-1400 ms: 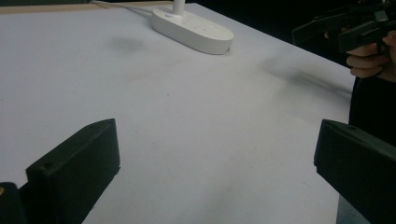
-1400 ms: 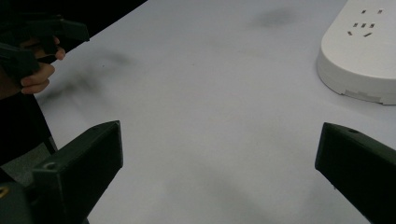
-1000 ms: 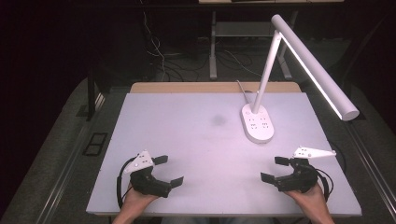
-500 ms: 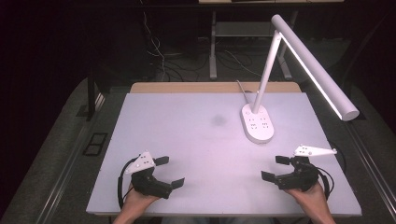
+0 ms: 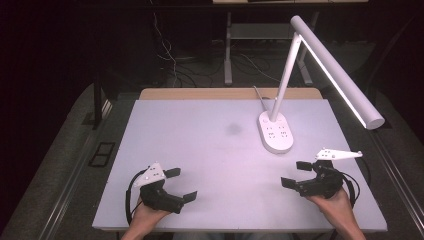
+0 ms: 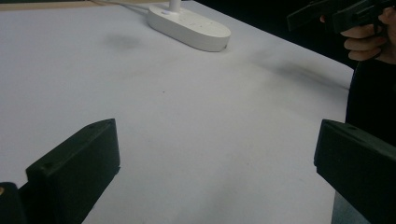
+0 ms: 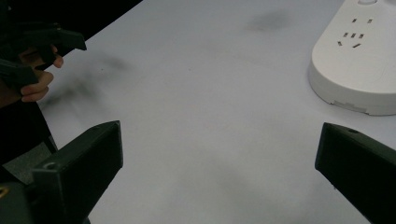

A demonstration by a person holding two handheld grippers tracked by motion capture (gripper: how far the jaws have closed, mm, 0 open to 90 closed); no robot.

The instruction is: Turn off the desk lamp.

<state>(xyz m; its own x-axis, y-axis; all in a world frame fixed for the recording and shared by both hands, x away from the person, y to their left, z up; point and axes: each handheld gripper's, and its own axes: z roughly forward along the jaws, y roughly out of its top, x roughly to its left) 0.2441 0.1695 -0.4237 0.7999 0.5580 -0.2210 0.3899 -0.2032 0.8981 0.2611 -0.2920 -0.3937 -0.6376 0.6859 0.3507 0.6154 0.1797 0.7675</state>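
We hold the left tongs [image 5: 181, 184] at about 7 o'clock on the tabletop [image 5: 210, 150], jaws spread wide, nothing between them. We hold the right tongs [image 5: 296, 175] at about 5 o'clock, also spread wide and empty. Both sit low near the front edge, well apart from each other, and their tips angle inward toward the middle. We judge this a ready pose: the jaws are parted so either pair can close on something, and the hands stay back so the working area is free.

The nearest thing is the lamp base [image 5: 275, 131], a white oval with sockets on top, standing at about 1 o'clock on the tabletop. It lies near the right tongs and well apart from the left ones. In the right gripper view the lamp base [image 7: 362, 70] sits ahead at 1 o'clock, apart from the jaws. In the left gripper view the lamp base [image 6: 189, 26] is far off at 12 o'clock. The lamp arm [image 5: 284, 82] rises from the base and carries the lit bar [image 5: 340, 75] out over the right edge, likely placed there to light the surface.

No containers on the tabletop. A faint dark smudge [image 5: 233, 129] marks the middle.
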